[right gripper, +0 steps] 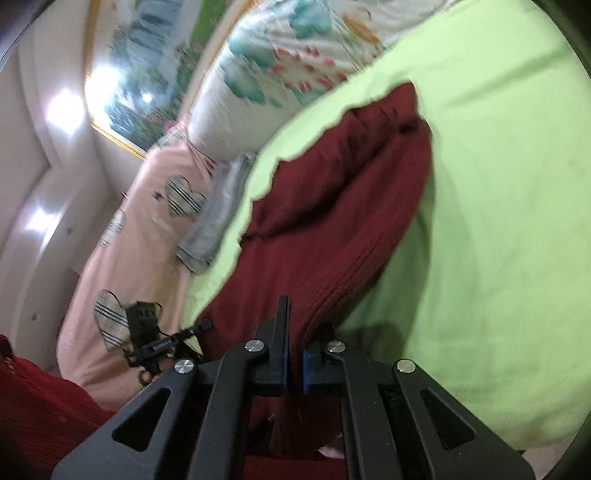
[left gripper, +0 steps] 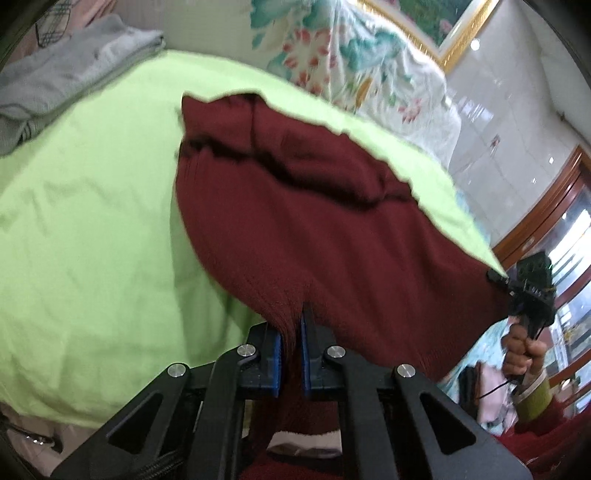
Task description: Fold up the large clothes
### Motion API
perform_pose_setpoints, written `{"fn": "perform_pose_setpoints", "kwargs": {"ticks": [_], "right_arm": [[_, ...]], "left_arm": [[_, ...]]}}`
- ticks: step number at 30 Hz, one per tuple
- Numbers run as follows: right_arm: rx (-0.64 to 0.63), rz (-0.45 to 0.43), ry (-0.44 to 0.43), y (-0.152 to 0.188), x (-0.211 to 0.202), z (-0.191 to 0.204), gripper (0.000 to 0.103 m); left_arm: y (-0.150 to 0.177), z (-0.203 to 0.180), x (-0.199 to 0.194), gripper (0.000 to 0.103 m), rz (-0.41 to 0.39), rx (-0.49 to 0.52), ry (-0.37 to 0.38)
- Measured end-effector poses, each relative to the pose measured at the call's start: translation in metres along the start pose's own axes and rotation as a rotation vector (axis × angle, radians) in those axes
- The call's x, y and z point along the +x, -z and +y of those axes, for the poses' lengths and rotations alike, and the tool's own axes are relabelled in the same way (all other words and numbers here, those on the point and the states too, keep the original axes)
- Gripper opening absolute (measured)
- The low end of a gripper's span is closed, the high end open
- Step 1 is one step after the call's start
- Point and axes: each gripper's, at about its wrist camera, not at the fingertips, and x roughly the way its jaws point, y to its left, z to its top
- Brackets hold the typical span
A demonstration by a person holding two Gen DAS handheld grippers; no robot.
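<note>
A dark red knitted garment (left gripper: 295, 206) lies on a lime-green sheet (left gripper: 92, 221) and is lifted at its near edge. My left gripper (left gripper: 291, 332) is shut on the ribbed hem, which is bunched between its blue pads. In the right wrist view the same dark red garment (right gripper: 332, 221) stretches away over the green sheet (right gripper: 498, 240), and my right gripper (right gripper: 295, 336) is shut on another part of the hem. The right gripper (left gripper: 532, 291) also shows at the garment's right corner in the left wrist view, held by a hand (left gripper: 524, 354). The left gripper (right gripper: 162, 343) appears at the lower left of the right wrist view.
A folded grey garment (left gripper: 66, 81) lies at the sheet's far left. A floral quilt (left gripper: 369, 66) is heaped behind the sheet, and a pink cover with hearts (right gripper: 129, 240) lies beside it. A framed picture (left gripper: 443, 22) hangs on the wall. A wooden cabinet (left gripper: 554, 221) stands at the right.
</note>
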Motion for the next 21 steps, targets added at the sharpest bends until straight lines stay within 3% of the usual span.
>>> {"fn": "perform_pose_setpoints", "kwargs": {"ticks": [6,11,17,21], "right_arm": [[-0.010,-0.081,-0.028,-0.039,0.002,0.007,0.005],[-0.015,-0.112,0.008,-0.090,0.025,0.000,0.005],[0.045,-0.107,0.085,-0.156,0.067,-0.033,0.005],[0.110,-0.090,0.168,-0.191,0.096,-0.067,0.005]], "left_arm": [[-0.050,-0.005,-0.010,0.007,-0.109,-0.018,0.058],[-0.103,-0.004,0.007,0.007,-0.170,-0.017,0.034],[-0.169,0.009,0.057,0.007,-0.167,-0.049,0.016],[-0.205,0.024,0.104,0.007,-0.137,-0.088,-0.055]]}}
